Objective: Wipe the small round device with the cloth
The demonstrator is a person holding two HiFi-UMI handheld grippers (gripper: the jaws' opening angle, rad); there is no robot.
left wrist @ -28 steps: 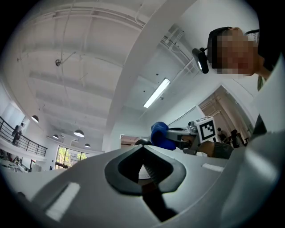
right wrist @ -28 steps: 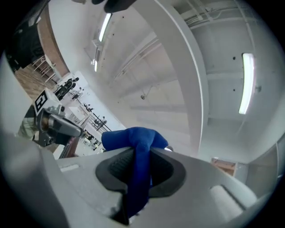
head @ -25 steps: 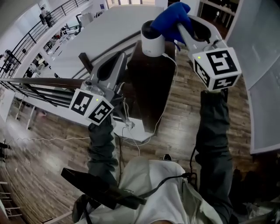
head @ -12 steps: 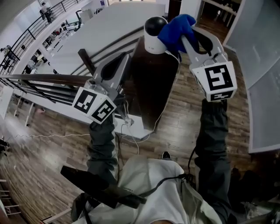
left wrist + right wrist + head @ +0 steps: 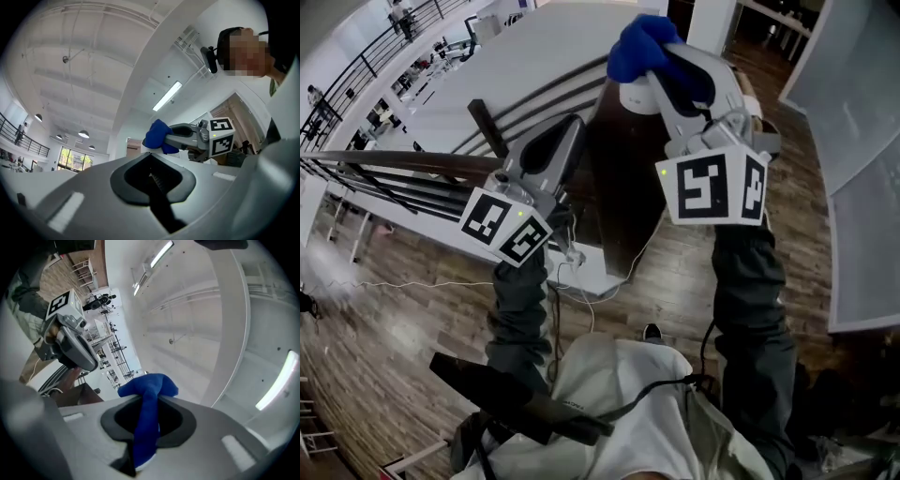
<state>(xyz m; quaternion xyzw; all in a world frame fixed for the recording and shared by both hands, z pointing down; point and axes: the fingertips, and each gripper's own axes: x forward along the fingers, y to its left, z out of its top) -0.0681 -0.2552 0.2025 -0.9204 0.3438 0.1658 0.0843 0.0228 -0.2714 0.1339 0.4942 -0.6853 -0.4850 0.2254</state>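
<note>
In the head view the small round device (image 5: 635, 97) stands on the far end of a dark narrow table (image 5: 623, 187); only its white body shows. A blue cloth (image 5: 637, 47) covers its top, and my right gripper (image 5: 654, 66) is shut on that cloth. The right gripper view shows the cloth (image 5: 147, 404) pinched between the jaws. My left gripper (image 5: 565, 129) hovers to the left of the device, apart from it, shut with nothing in it. From the left gripper view the cloth (image 5: 157, 136) and the right gripper (image 5: 192, 138) appear ahead.
A white cable (image 5: 652, 225) runs from the device down the table's edge to a white adapter (image 5: 581, 267). A wooden handrail (image 5: 384, 169) crosses at the left above a lower floor. Wooden flooring lies below. A black object (image 5: 516, 398) hangs at the person's waist.
My right gripper has swung left with the cloth, from the device's right side onto its top, hiding the black cap. Its marker cube has turned. The left gripper has barely moved.
</note>
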